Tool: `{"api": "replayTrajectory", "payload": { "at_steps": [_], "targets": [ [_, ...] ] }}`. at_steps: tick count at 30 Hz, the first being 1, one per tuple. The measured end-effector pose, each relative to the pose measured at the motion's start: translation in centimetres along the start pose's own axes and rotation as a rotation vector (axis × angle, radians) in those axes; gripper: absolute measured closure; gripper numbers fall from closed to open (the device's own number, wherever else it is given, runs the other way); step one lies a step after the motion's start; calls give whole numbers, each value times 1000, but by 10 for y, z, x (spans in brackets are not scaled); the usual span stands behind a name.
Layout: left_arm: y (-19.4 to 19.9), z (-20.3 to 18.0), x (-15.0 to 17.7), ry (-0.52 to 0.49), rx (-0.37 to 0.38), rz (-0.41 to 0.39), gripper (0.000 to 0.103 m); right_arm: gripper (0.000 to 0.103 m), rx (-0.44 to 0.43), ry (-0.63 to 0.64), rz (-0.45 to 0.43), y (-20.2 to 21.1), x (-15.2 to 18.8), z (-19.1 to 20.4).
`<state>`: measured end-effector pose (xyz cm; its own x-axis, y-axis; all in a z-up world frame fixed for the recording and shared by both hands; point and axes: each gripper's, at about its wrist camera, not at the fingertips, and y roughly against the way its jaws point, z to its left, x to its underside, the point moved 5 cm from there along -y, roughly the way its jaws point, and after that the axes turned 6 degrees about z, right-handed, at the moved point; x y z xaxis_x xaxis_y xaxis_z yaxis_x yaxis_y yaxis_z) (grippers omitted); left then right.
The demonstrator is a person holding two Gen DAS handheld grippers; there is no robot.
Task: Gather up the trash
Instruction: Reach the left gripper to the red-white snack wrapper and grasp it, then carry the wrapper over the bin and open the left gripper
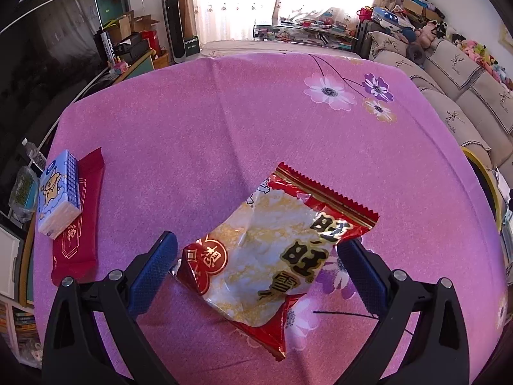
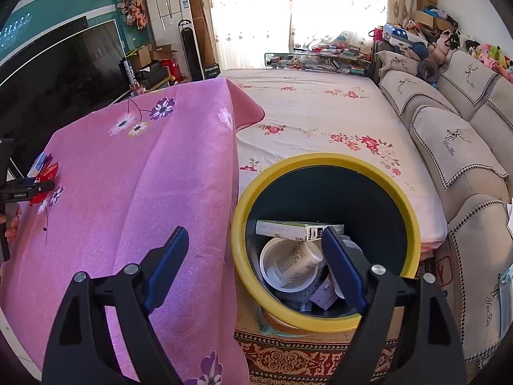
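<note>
The left tool point(image 1: 256, 253) hangs over the pink flowered tabletop point(image 1: 198, 122) with its blue pads spread wide on either side of a red and white snack wrapper point(image 1: 272, 256). The wrapper lies between the pads, tilted corner to corner. Neither pad appears to press on it, though the right pad's tip is partly hidden behind the wrapper's edge. To the left, near the tabletop's edge, a blue tissue pack point(image 1: 59, 194) lies partly on top of a dark red packet point(image 1: 80, 221).

The right tool point(image 2: 256, 250) stands wide open too, with nothing between its pads. Its left pad is over the hanging pink cloth, its right pad over the mouth of a yellow-rimmed bin point(image 2: 320, 320), which stands on the floor just right of the tabletop. Inside the bin are a long flat box point(image 2: 288, 228), a white cup point(image 2: 288, 264) on its side and some pale scraps. From this side the wrapper point(image 2: 46, 173) shows far off on the left, with the other tool point(image 2: 32, 187) around it. A flowered bed point(image 2: 320, 115) lies beyond the bin, and a beige sofa point(image 2: 455, 147) runs along the right.
</note>
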<state>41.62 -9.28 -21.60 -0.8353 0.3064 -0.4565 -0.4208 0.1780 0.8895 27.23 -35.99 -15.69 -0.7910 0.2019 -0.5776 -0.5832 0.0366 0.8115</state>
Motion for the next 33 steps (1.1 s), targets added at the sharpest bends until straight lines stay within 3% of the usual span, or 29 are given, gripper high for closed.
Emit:
{"api": "replayTrajectory", "payload": {
  "at_steps": [3, 13, 22, 26, 33],
  "targets": [
    [1, -3, 4, -2, 10, -8, 8, 23, -4, 2, 2, 0, 1, 2],
    [5, -6, 15, 41, -68, -35, 40, 22, -24, 9, 11, -2, 3, 8],
    [12, -11, 16, 80, -65, -52, 64, 22, -34, 1, 10, 1, 5, 10],
    [22, -19, 19, 81, -52, -68, 71, 22, -40, -7, 4, 4, 9, 9],
    [60, -59, 26, 15, -9, -128, 74, 21, -23, -25, -15, 16, 19, 3]
  ]
}}
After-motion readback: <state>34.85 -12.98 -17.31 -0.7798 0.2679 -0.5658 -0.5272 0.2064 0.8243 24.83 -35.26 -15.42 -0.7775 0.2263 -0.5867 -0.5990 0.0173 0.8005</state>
